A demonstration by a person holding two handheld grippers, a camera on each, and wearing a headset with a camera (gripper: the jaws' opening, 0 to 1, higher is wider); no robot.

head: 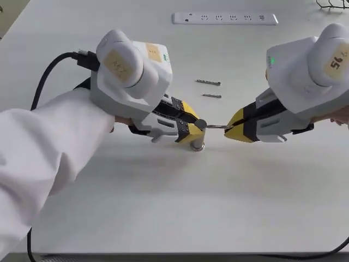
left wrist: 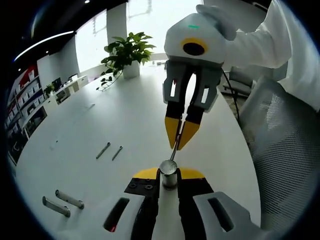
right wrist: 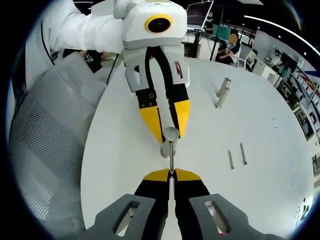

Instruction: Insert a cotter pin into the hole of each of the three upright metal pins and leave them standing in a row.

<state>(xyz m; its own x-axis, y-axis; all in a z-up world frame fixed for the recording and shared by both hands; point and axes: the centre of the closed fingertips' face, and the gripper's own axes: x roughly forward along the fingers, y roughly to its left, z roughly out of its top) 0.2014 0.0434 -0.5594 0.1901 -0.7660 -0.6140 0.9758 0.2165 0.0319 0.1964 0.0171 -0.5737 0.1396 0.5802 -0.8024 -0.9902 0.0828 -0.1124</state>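
One metal pin (head: 198,143) stands upright on the white table (head: 163,202), and my left gripper (head: 194,129) is shut on it just below its round head. From the right, my right gripper (head: 231,129) is shut on a thin cotter pin (head: 217,126) held level. The cotter pin's free end touches the metal pin's head. I cannot tell whether it is in the hole. In the left gripper view the metal pin (left wrist: 169,172) sits between the jaws and the cotter pin (left wrist: 174,150) slants down to it. The right gripper view shows the cotter pin (right wrist: 171,156) meeting the metal pin (right wrist: 170,140).
Two spare cotter pins (head: 208,82) (head: 211,96) lie behind the grippers. Two more metal pins (left wrist: 69,199) (left wrist: 56,206) lie on the table away from the work. A power strip (head: 224,18) lies at the far edge. A black cable (head: 46,82) trails off left.
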